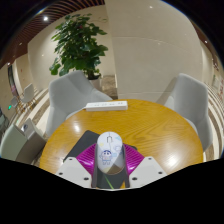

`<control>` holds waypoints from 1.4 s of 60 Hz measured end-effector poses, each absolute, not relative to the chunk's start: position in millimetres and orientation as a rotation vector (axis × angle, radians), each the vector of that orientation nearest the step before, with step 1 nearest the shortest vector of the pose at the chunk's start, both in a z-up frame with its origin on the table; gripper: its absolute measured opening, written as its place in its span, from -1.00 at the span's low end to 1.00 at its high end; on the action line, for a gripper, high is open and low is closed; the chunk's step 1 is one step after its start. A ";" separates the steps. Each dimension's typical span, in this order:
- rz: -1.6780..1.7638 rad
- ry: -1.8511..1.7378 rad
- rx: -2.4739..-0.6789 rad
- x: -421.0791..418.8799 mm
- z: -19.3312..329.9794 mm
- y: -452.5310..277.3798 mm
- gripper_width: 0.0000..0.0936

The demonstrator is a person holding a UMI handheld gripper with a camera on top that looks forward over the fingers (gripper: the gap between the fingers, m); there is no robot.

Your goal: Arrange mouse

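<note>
gripper [110, 168]: clenched on mouse [110, 150], pressed by both pink pads | mouse: held above round wooden table [150, 125] | white chairs [72, 92] seen beyond

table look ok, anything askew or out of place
Nothing stands out. The white mouse sits between the gripper fingers over the round wooden table, and a flat white object lies neatly at the far edge. No spills or damage show.

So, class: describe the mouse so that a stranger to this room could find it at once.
Start at the round wooden table ringed by grey chairs. At its near edge the claw is shut on the mouse: white, egg-shaped, with a dark wheel, unlike the flat white strip across the table.
</note>
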State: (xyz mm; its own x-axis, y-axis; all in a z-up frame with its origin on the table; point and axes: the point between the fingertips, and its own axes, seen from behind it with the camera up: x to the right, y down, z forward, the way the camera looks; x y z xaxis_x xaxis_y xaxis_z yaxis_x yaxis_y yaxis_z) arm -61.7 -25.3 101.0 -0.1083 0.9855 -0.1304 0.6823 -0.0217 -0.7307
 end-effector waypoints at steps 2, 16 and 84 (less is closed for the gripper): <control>0.925 -1.844 -1.724 -62.1 89.2 -42.7 -0.19; 0.768 -1.902 -1.760 -66.5 -1.0 -91.1 -0.16; 0.599 -1.767 -1.813 205.2 149.4 -16.4 0.84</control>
